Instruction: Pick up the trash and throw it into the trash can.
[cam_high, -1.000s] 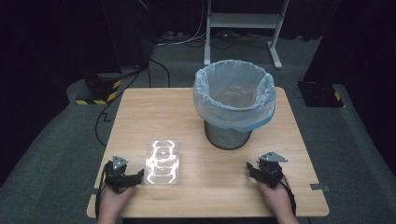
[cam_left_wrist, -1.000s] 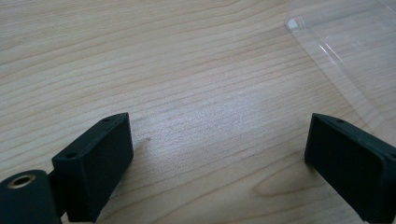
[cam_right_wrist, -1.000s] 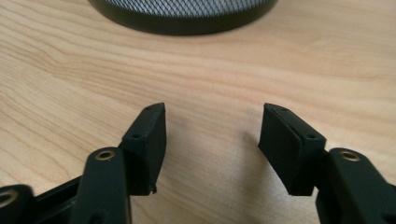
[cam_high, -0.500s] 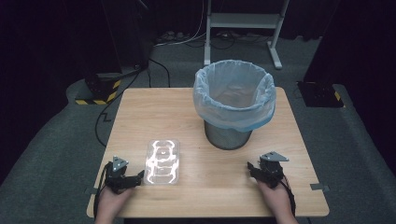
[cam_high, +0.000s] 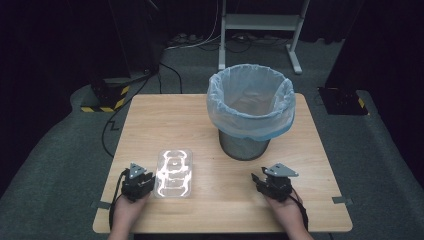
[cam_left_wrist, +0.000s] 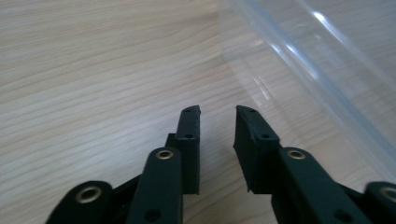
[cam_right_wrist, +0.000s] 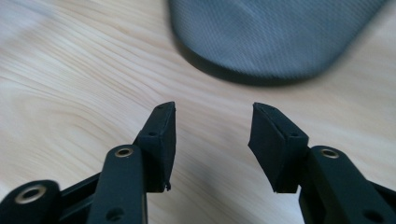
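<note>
Judging the likely step as binning the clear plastic tray (cam_high: 174, 173) lying flat just right of my left gripper (cam_left_wrist: 217, 122), both grippers sat empty, the left narrowly parted, the right gripper (cam_right_wrist: 212, 121) wider, so I'd pinch its rim squarely.

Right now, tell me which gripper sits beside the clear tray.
The left gripper: the clear tray lies right beside it. The right gripper sits near the bin.

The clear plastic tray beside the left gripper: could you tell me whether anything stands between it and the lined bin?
Nothing visible does. The clear plastic tray lies flat on the wooden table just right of the left gripper, and only bare tabletop separates it from the bin, which stands farther back and to the right.
</note>
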